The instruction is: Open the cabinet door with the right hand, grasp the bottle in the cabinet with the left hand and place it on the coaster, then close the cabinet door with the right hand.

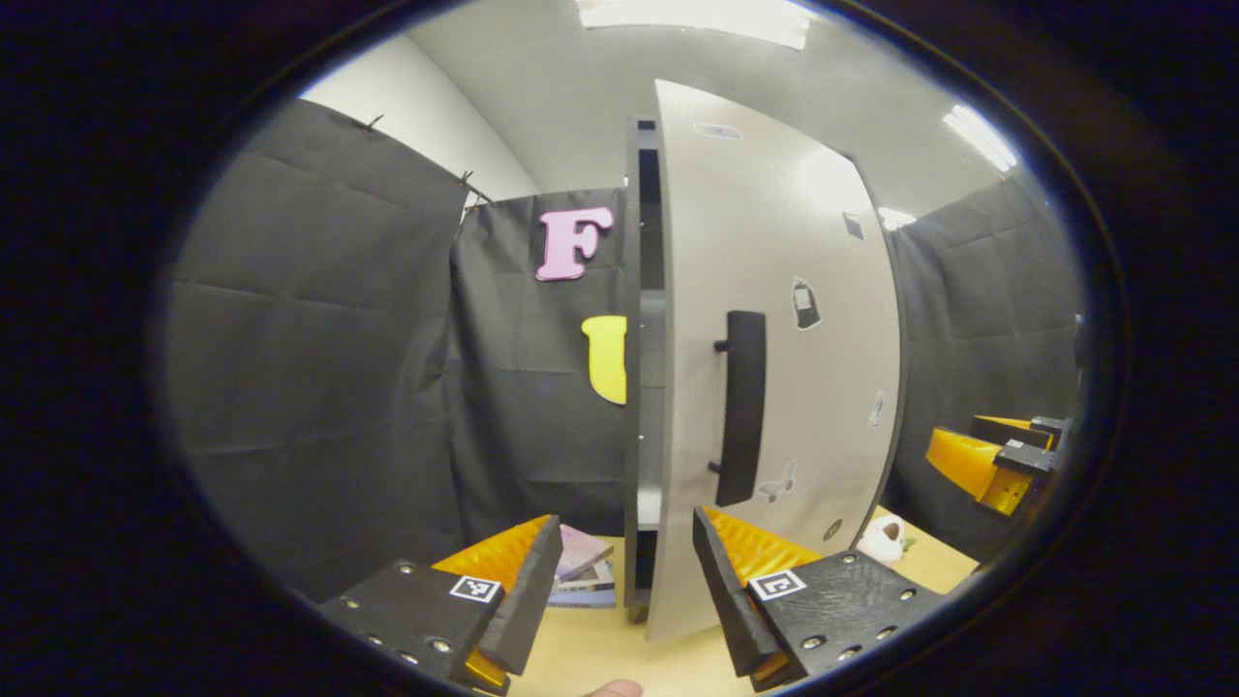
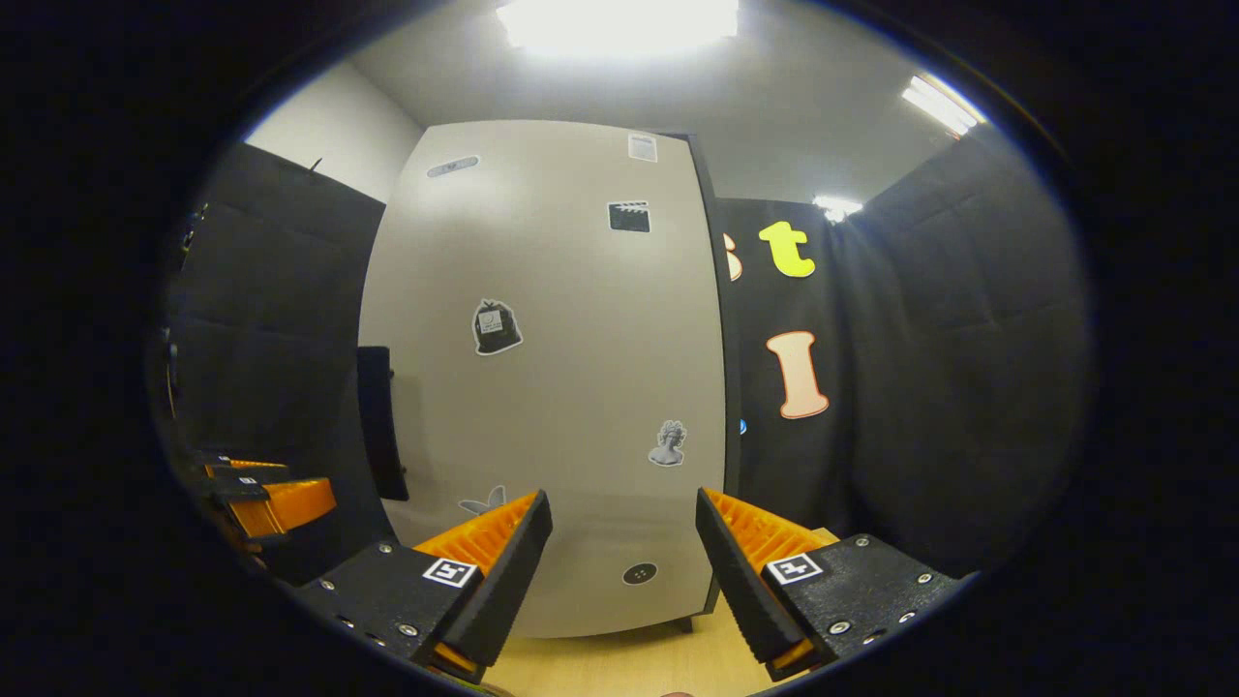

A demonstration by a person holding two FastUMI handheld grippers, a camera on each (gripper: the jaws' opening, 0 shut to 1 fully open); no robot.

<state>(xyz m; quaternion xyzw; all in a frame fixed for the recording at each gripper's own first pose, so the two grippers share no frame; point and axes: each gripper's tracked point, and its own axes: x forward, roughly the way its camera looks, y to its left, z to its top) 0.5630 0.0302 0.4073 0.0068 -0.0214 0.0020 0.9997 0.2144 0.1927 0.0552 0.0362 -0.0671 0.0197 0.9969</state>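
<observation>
Cabinet door (image 1: 774, 319) seen slightly ajar w/ handle (image 1: 743, 407) ungrasped, bottle not yet fetched; left gripper (image 1: 619, 581) & right gripper (image 2: 619, 561) jaws released, nothing held.

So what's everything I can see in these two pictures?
Tall pale grey cabinet door: one, standing on the table, slightly ajar in the left gripper view.
Black bar handle: one, upright on the door.
Small stickers: several, dark and grey, scattered over the door.
Light wooden table: one, underneath.
Stack of flat books: pinkish and pale, left of the cabinet foot.
Small white object: one, on the table right of the door.
Left gripper: open.
Right gripper: open, facing the door.
</observation>
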